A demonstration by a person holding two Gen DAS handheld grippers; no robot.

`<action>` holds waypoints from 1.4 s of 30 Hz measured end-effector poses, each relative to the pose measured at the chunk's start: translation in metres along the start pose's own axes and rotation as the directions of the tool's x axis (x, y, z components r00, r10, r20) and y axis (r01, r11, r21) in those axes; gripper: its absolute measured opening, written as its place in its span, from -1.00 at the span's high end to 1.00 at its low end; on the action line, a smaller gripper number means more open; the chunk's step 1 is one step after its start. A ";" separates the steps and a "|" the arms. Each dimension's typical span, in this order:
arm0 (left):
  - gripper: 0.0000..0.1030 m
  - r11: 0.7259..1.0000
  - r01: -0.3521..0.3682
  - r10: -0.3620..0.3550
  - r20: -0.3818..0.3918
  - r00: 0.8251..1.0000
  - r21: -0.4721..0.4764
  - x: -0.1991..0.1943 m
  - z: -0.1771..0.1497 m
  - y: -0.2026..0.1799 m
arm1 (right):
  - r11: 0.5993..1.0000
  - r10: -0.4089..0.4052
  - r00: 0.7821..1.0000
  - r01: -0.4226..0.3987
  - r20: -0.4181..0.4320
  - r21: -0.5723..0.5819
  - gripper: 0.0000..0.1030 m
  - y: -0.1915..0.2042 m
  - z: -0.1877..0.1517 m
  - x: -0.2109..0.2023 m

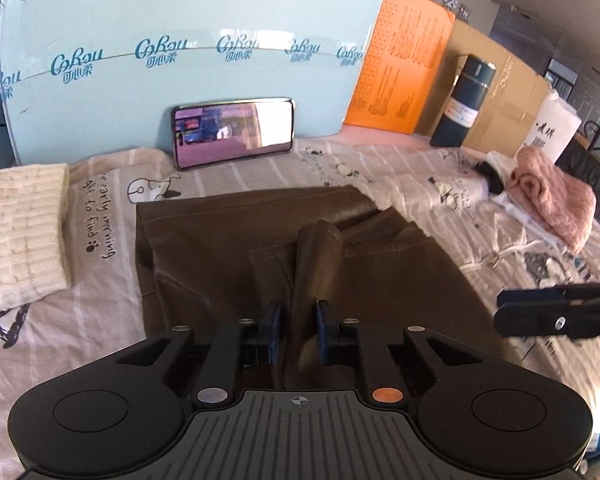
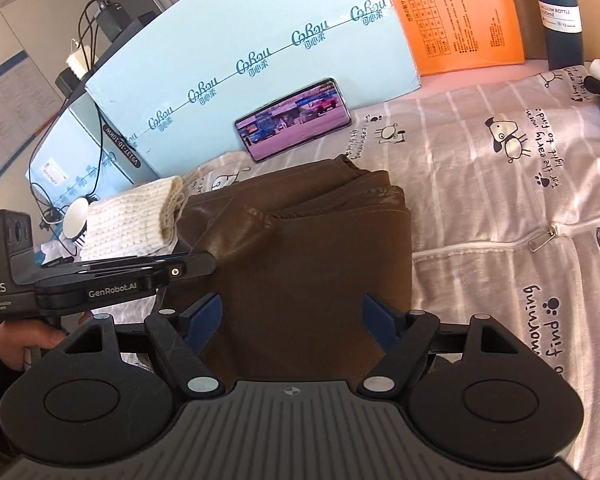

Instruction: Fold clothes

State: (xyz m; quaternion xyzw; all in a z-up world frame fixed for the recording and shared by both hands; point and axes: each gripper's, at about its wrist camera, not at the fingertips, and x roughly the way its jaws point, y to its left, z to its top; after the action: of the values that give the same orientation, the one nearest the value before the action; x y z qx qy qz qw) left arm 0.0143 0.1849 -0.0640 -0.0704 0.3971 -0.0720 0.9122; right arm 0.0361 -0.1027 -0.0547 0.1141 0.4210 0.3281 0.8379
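A brown leather-like garment (image 1: 228, 248) lies folded on the striped cartoon bedsheet (image 1: 100, 312); it also shows in the right wrist view (image 2: 312, 248). My left gripper (image 1: 298, 330) is shut on a raised fold of the brown garment (image 1: 318, 264), which runs up between its blue pads. It shows from the side in the right wrist view (image 2: 204, 266), pinching the garment's left edge. My right gripper (image 2: 292, 320) is open and empty, its jaws wide apart just above the garment's near part. It shows at the right edge of the left wrist view (image 1: 504, 314).
A cream knitted garment (image 1: 20, 240) lies left of the brown one. A pink knitted garment (image 1: 552, 200) lies at the far right. A phone (image 1: 232, 132) leans on a light blue box (image 1: 180, 20). An orange sheet (image 1: 404, 60) and a dark bottle (image 1: 464, 100) stand behind.
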 end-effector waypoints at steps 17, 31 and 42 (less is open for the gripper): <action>-0.76 0.890 0.008 -0.007 0.003 1.000 -0.456 -0.012 -0.010 0.089 | 0.975 -0.073 0.997 0.078 -0.030 0.208 -0.51 -0.046 -0.001 0.011; -0.85 0.660 0.333 -0.359 0.107 0.927 -0.673 0.027 -0.032 0.090 | 0.883 0.176 0.984 -0.140 -0.038 0.449 -0.63 -0.074 -0.003 0.046; 0.31 0.907 0.205 -0.222 -0.003 0.975 -0.367 0.022 -0.011 0.030 | 0.880 0.169 0.985 -0.135 -0.034 0.456 0.28 -0.076 -0.006 0.041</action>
State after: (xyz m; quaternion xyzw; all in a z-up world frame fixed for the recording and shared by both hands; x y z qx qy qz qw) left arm 0.0231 0.2094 -0.0932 -0.2796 0.4139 -0.0981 0.8608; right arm 0.0836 -0.1340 -0.1201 0.3263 0.5058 0.2899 0.7441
